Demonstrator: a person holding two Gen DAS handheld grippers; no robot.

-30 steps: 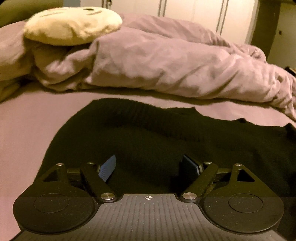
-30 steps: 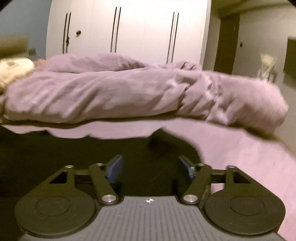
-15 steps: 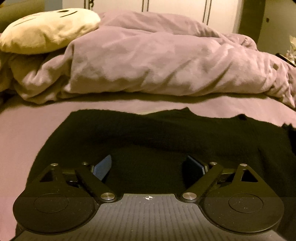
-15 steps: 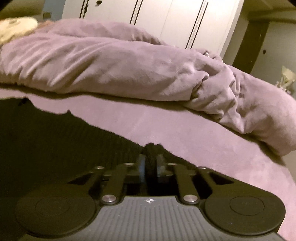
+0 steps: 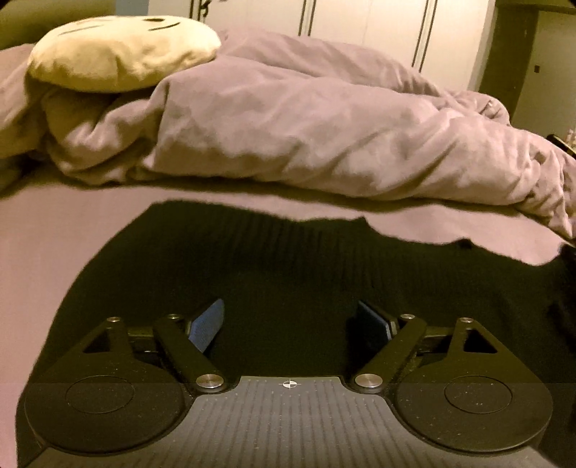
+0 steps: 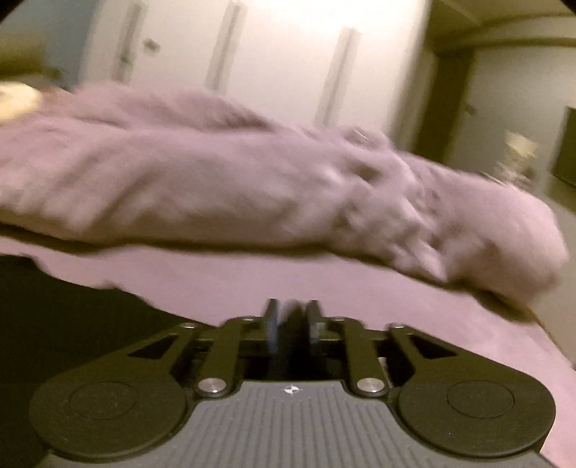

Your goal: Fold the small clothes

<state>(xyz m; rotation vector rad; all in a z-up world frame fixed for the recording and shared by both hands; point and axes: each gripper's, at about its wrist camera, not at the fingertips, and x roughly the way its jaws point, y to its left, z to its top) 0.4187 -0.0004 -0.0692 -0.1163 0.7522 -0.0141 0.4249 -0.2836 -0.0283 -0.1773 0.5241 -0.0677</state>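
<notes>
A black ribbed knit garment [image 5: 288, 259] lies spread flat on the purple bed sheet [image 5: 54, 223]. My left gripper [image 5: 291, 316] hovers low over its near part. The jaws stand wide and are closing slightly, and the blue pads [image 5: 207, 324] touch no fabric. In the blurred right wrist view the garment [image 6: 72, 324] fills the lower left. My right gripper [image 6: 291, 316] is at the garment's right edge, its jaws a narrow gap apart and opening. A dark tip of fabric stands between them, loose from the left pad.
A crumpled purple duvet [image 5: 324, 118] runs across the bed beyond the garment, with a cream smiley pillow [image 5: 122, 50] on its left end. White wardrobe doors [image 5: 360, 28] stand behind. Bare sheet [image 6: 360, 288] lies right of the garment.
My right gripper went from wide open to shut on the garment's right corner, then parted again while swinging sideways. The left gripper stayed open over the garment.
</notes>
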